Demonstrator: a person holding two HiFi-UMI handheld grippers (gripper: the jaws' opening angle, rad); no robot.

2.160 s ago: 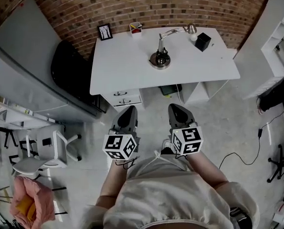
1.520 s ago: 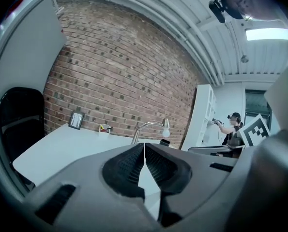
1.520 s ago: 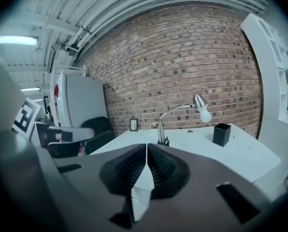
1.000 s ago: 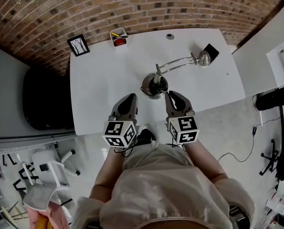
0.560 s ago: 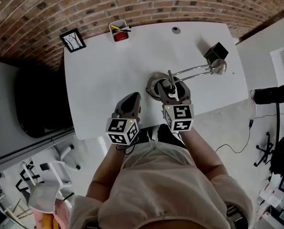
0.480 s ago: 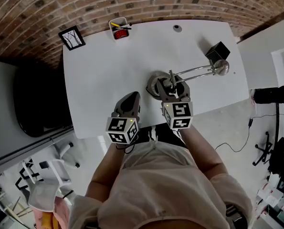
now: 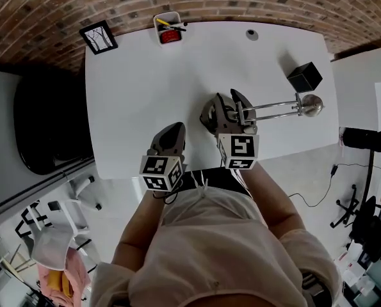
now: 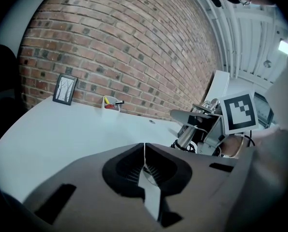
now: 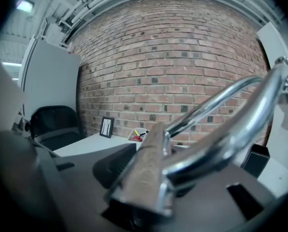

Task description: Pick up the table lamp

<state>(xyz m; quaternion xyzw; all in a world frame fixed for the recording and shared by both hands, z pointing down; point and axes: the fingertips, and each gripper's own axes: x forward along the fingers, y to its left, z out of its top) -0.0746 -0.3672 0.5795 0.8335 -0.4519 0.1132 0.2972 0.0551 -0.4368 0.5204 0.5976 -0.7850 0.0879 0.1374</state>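
The left gripper point(image 7: 173, 130) hung over the white table point(image 7: 126, 94), jaws together and empty; at the back a white cup point(image 7: 168, 28) held pens. The right gripper point(image 7: 232, 102) was closing its jaws around the stem of the table lamp point(image 7: 276, 105), which stood near the front edge

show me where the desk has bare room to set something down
Biggest free patch: left half of the desk, bordered by picture frame, pen cup and left gripper. Next, the back strip between pen cup and black cube. Crowded front right, around the lamp.

Light was bright and even, white table point(image 7: 132, 75) near washed out, edges fisheye-bent and vignetted, close lamp arm point(image 9: 226, 134) blurred.
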